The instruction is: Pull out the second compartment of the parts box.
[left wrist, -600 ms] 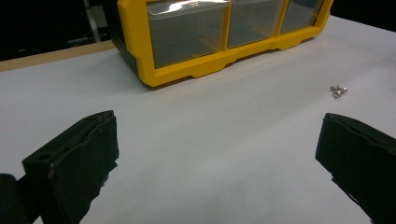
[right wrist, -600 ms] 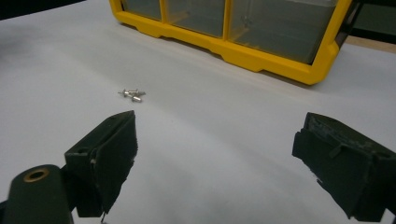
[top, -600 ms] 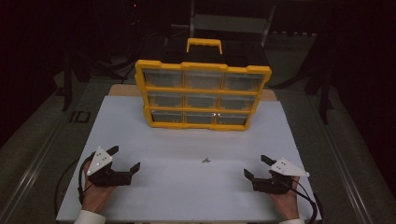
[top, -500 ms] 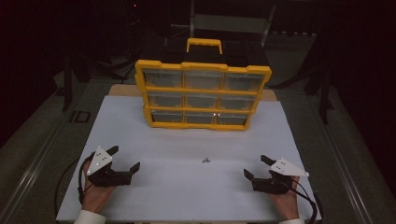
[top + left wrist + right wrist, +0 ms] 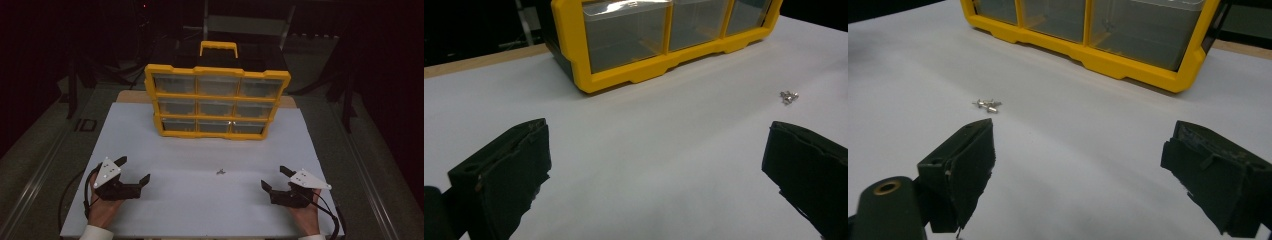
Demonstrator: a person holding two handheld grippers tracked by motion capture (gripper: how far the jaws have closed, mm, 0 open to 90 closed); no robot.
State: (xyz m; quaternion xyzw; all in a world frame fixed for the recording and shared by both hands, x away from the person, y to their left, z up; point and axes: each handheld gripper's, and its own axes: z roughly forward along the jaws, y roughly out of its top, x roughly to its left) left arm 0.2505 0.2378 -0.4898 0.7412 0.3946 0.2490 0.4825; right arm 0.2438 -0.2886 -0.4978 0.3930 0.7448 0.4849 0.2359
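A few small metal screws [image 5: 220, 172] lie on the white table [image 5: 200, 205], between the left gripper [image 5: 135, 172] and right gripper [image 5: 274, 178] and apart from both. Both grippers' fingers stand wide apart, empty. The yellow drawer organizer [image 5: 217, 100] stands behind.

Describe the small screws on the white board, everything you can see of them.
The screws are a tiny cluster of shiny silver metal pieces, two or three, lying flat and touching each other on the white board. They sit in front of the yellow drawer box, apart from it, about midway between both hand-held grippers. Nothing else touches them.
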